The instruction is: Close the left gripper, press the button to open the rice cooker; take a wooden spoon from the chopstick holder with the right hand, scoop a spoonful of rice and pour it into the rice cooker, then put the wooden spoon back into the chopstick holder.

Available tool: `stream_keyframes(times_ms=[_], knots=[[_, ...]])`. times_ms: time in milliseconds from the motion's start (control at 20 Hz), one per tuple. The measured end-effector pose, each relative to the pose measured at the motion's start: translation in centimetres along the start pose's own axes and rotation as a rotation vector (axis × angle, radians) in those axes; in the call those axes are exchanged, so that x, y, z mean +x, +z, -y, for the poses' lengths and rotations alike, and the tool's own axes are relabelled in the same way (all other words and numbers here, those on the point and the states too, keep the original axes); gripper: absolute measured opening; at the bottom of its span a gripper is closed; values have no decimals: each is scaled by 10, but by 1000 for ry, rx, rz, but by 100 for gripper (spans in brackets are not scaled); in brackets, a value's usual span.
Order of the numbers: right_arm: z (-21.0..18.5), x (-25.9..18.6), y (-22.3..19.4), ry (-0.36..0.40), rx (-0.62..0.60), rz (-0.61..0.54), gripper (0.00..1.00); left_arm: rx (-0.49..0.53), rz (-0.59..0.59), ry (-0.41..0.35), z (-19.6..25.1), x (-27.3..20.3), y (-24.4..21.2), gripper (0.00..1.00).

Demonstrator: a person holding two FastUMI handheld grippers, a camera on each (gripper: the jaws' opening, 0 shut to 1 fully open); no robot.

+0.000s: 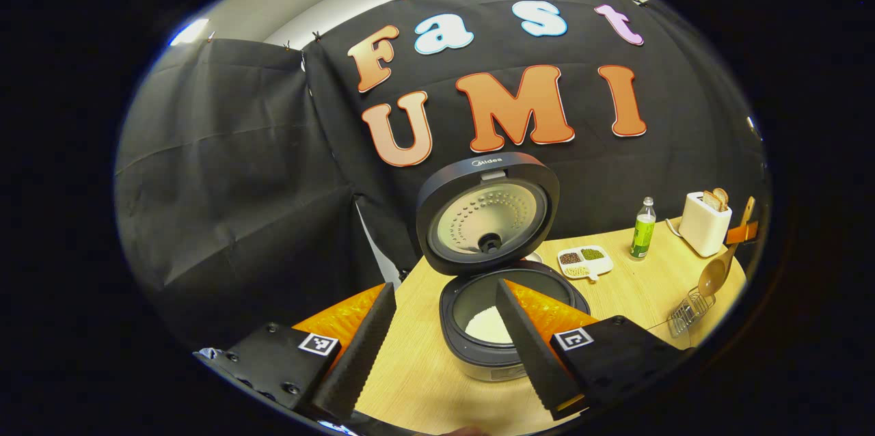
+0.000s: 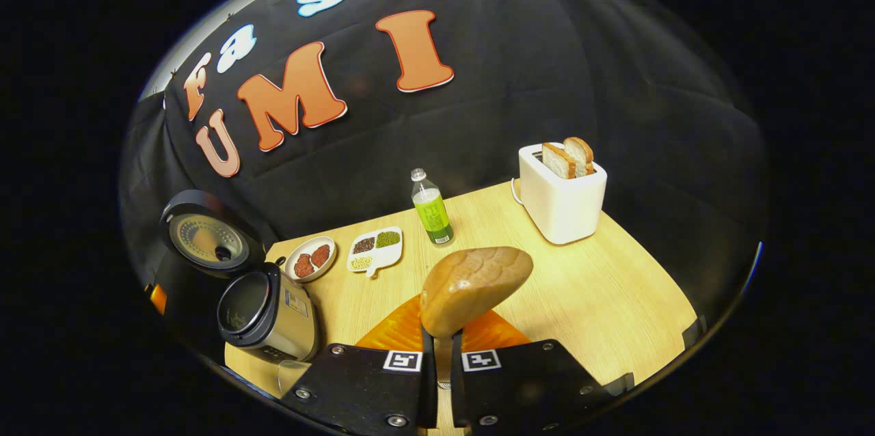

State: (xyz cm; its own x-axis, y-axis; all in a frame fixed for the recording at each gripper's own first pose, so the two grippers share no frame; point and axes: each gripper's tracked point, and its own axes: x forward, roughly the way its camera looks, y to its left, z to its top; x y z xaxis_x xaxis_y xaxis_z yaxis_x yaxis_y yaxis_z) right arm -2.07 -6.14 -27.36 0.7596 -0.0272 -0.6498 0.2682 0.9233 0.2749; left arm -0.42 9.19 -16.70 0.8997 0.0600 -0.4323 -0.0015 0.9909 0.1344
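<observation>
Wooden spoon (image 2: 474,289): being gripped by its handle between both fingers of the right tool (image 2: 442,361), which are pressing closed on it; long axis running up and away from the tool, bowl at the far upper end, hanging above the table (image 2: 615,292); in the left gripper view the spoon (image 1: 719,270) is standing tilted, bowl low, just above the wire chopstick holder (image 1: 689,311). Rice cooker (image 1: 502,327): sitting on the table, lid (image 1: 487,214) standing open and upright, white rice (image 1: 489,325) lying in the pot. Left tool (image 1: 444,347): fingers spreading wide apart, gripping nothing, hovering before the cooker. Beyond: divided dish (image 2: 375,249), small plate (image 2: 311,258), green bottle (image 2: 431,209), toaster (image 2: 560,200) carrying bread slices (image 2: 569,156).
</observation>
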Motion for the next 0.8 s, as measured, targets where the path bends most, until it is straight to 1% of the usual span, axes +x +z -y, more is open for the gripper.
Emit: stream_keyframes(times_ms=[150, 200, 350, 500, 550, 750, 800], knots=[[10, 9, -21, -8, 11, -44, 7, -5, -2, 1, 6, -2, 3, 100], [11, 15, -29, -9, 19, -60, 7, -2, 1, 0, 8, -1, 4, 99], [17, 25, -50, -20, 29, -110, 7, 14, 5, -4, 12, -2, 7, 100], [19, 31, -64, -24, 32, -129, 7, 23, 12, -9, 15, -4, 10, 99], [21, 33, -68, -25, 33, -137, 7, 21, 14, -11, 18, -5, 11, 90], [30, 39, -77, -46, 18, -173, 7, 0, 0, -18, 25, -10, 5, 90], [29, 38, -72, -47, 21, -170, 9, -5, -2, -16, 25, -9, 5, 90]])
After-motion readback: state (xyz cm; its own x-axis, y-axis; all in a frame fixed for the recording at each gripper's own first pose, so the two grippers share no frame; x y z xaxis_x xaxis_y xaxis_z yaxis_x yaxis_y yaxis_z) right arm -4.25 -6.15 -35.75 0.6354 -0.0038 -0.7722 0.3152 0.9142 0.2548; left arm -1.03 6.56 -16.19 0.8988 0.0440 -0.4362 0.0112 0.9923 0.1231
